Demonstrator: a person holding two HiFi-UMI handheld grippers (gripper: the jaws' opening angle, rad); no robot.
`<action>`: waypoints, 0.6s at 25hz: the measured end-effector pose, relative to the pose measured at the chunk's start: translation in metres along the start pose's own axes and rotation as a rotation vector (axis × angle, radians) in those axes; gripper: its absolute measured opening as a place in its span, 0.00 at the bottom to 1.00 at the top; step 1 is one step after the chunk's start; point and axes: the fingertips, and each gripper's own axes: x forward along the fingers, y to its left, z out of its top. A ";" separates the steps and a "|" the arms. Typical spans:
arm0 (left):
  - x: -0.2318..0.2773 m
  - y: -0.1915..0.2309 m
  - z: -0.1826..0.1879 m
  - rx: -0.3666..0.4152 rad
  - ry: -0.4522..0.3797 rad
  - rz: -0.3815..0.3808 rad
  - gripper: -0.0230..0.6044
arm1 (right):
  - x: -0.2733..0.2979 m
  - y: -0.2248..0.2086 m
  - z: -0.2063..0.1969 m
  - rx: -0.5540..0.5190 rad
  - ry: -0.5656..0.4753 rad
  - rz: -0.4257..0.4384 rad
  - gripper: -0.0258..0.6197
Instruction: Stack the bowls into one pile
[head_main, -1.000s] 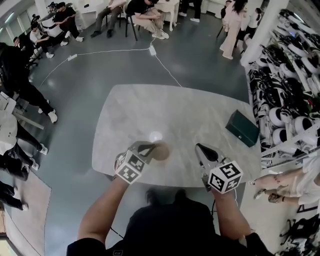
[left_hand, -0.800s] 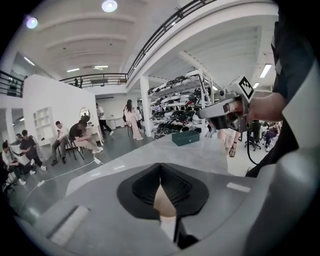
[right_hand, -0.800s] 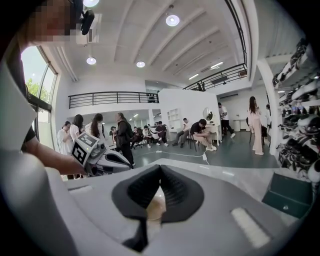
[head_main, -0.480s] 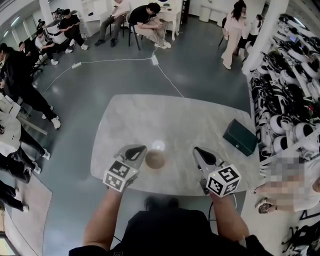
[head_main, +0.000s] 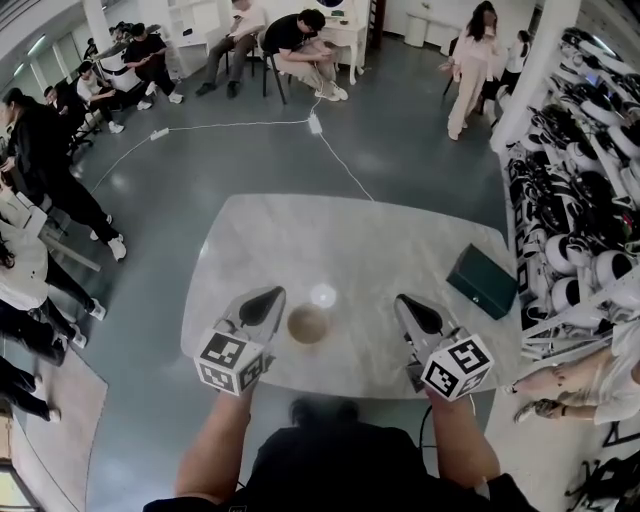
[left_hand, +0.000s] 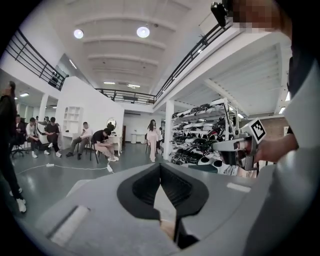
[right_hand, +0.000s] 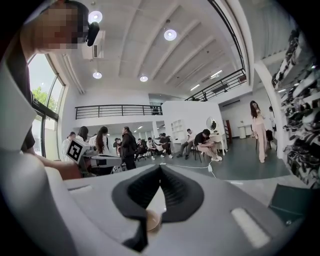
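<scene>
A pale marble table (head_main: 300, 230) stands on grey floor (head_main: 200, 160) (round ceiling lights (left_hand: 143, 32) overhead), racks (head_main: 580, 150) alongside.

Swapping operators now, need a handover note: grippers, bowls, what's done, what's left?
Left gripper: shut, empty, over the table, just left of the bowls.
Right gripper: shut, empty, further off on their right.
Bowls: one brown pile near the table's front edge; count can't be told.
Done: no loose bowl in view, stacking looks finished.
Left: probably nothing; check the pile sits straight.
</scene>
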 end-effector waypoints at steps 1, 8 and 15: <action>0.002 0.000 0.003 -0.001 -0.005 0.001 0.05 | -0.001 -0.001 0.001 -0.003 -0.004 -0.002 0.04; 0.011 0.003 0.019 0.005 -0.038 0.006 0.05 | -0.002 0.003 0.024 -0.075 -0.048 -0.024 0.04; 0.014 0.000 0.020 0.029 -0.023 0.003 0.05 | -0.002 0.003 0.038 -0.129 -0.062 -0.030 0.04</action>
